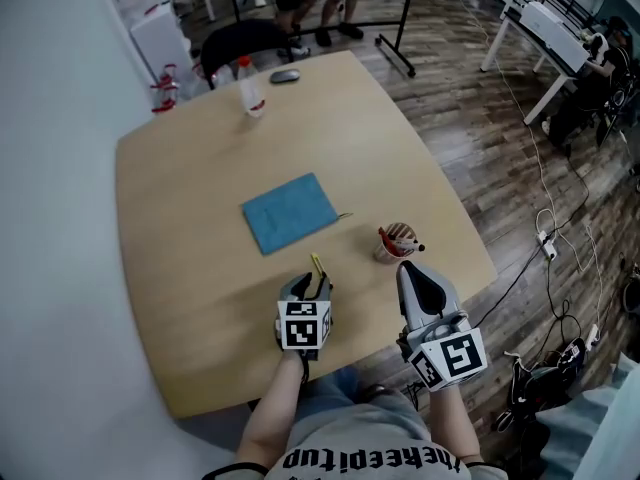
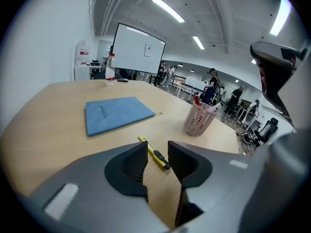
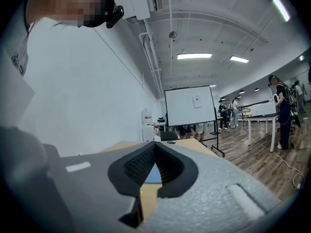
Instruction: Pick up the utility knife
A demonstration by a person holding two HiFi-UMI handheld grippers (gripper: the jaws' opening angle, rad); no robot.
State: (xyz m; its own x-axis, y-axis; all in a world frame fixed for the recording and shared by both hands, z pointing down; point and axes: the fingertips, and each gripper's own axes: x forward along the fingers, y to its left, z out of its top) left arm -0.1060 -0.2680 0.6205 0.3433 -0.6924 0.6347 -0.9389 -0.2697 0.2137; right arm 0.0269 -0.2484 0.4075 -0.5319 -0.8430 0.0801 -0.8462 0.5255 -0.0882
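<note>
The yellow and black utility knife [image 1: 318,265] lies flat on the wooden table [image 1: 190,218], near its front edge. My left gripper [image 1: 314,282] is just behind it, angled down toward it. In the left gripper view the knife [image 2: 151,150] lies just past the fingertips, in line with the gap, and the pads do not touch it. That left gripper [image 2: 157,148] is open. My right gripper [image 1: 408,268] hovers to the right, next to the pink basket [image 1: 397,241]. In its own view the right gripper [image 3: 155,145] has its tips together, with nothing between them.
A blue notebook [image 1: 290,211] lies mid-table beyond the knife. The pink basket [image 2: 199,119] holds pens. A bottle [image 1: 250,88] and a mouse [image 1: 285,76] sit at the far edge. A whiteboard on a stand [image 2: 141,50], a chair and people are beyond the table.
</note>
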